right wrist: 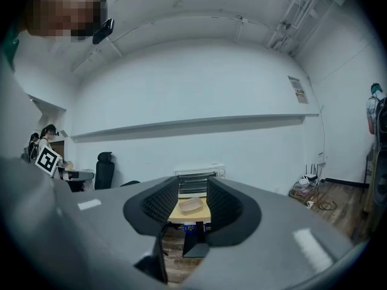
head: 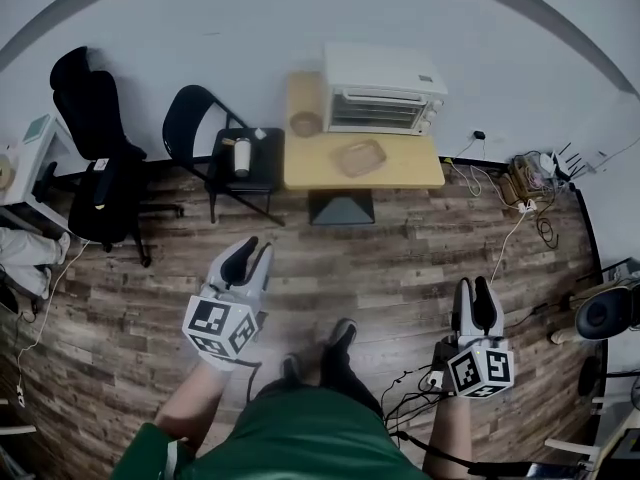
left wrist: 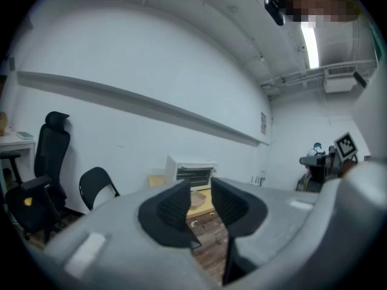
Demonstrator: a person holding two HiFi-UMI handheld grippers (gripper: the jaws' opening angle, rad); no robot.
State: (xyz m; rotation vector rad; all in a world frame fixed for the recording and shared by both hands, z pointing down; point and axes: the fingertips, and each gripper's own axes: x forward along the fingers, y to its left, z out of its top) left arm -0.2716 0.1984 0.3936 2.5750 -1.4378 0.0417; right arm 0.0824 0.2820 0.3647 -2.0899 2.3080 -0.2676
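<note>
My left gripper (head: 247, 259) hangs in the air over the wooden floor, open, with nothing between its dark pads. My right gripper (head: 477, 294) is lower right, also open and empty. Both point toward a small yellow table (head: 400, 173) against the far wall, well out of reach. On the table stand a white toaster oven (head: 383, 90), a shallow clear tray (head: 360, 156) and a brown bowl (head: 305, 123). In the right gripper view the tray (right wrist: 191, 205) shows in the gap of the right gripper (right wrist: 192, 209). In the left gripper view the oven (left wrist: 192, 173) sits above the left gripper (left wrist: 199, 203).
A black folding chair (head: 225, 143) left of the table carries a cup (head: 241, 156). A black office chair (head: 95, 158) and a white desk (head: 30, 148) stand further left. Cables and a power strip (head: 520, 193) lie along the right wall. The person's shoes (head: 338, 336) are below.
</note>
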